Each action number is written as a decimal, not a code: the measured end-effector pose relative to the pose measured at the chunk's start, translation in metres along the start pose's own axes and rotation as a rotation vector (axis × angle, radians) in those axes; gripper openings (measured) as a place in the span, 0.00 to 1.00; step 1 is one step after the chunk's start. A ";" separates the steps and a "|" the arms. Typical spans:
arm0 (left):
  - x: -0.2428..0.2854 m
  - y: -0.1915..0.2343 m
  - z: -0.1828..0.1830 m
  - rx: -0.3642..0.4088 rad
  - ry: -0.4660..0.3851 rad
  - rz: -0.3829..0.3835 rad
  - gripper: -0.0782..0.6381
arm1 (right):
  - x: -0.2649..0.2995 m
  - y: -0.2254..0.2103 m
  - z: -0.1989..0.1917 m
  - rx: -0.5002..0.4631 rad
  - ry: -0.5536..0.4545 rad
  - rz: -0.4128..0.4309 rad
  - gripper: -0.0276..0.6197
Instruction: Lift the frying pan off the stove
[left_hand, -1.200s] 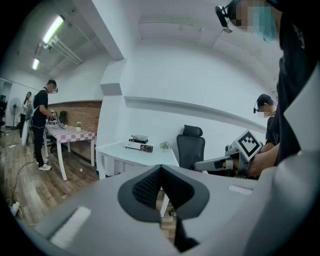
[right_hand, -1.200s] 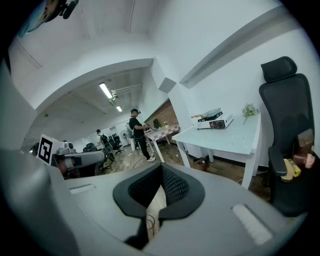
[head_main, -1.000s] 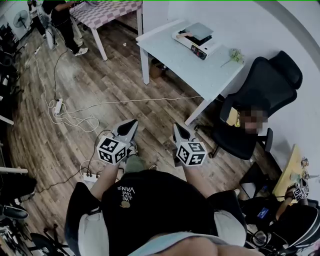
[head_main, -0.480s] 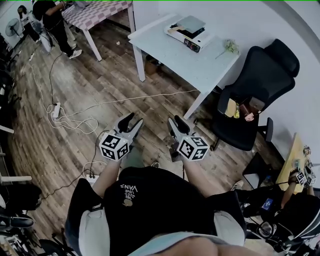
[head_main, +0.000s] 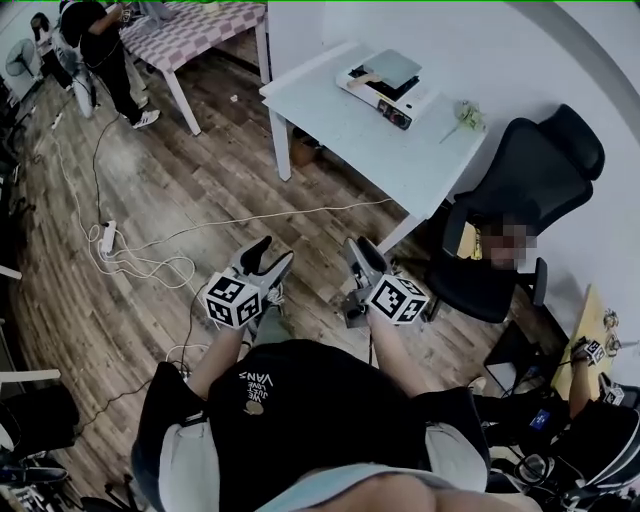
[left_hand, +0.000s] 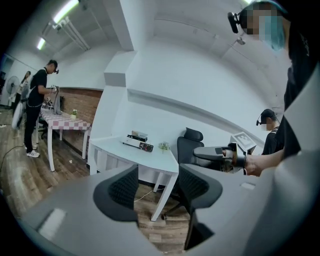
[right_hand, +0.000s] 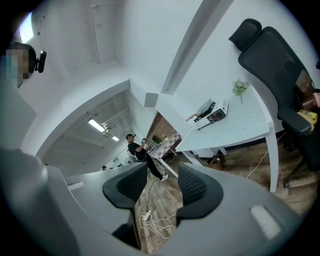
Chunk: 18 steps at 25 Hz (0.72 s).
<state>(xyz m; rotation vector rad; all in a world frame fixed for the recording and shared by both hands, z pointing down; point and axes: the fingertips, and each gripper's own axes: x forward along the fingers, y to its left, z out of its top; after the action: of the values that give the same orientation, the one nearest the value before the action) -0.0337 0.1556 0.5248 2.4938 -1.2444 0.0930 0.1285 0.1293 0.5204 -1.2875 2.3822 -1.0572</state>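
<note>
The left gripper (left_hand: 157, 187) has its jaws standing wide, having just been opening, with nothing between the pads; only floor and a table leg show through the gap. The right gripper (right_hand: 162, 187) is in the same condition: jaws wide, just opened, empty (its view is rolled, so the room appears tilted). Both grippers are held side by side in front of the person's chest, over the wooden floor (head_main: 200, 200), pointing toward the white table (head_main: 350, 135). The frying pan (head_main: 392, 67) sits on the stove (head_main: 388, 92) at the far side of that table, well apart from both grippers, ahead and somewhat to the right of them in the head view. The right gripper is judged slightly the nearer of the 2. A pale handle (head_main: 363, 74) appears to project from the pan toward the stove's left end, the side facing the left gripper; it is too small to confirm. The approach requires crossing the floor before any grip.
</note>
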 end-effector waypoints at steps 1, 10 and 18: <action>0.005 0.010 0.002 -0.003 0.006 -0.008 0.43 | 0.012 -0.002 0.003 0.007 -0.004 -0.007 0.32; 0.060 0.108 0.043 0.002 0.076 -0.127 0.43 | 0.118 -0.015 0.044 0.082 -0.102 -0.099 0.32; 0.098 0.175 0.077 0.023 0.100 -0.238 0.43 | 0.183 -0.016 0.064 0.130 -0.189 -0.162 0.32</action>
<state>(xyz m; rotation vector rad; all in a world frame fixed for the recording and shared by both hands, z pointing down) -0.1190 -0.0417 0.5226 2.6011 -0.9058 0.1698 0.0641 -0.0535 0.5089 -1.4813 2.0665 -1.0624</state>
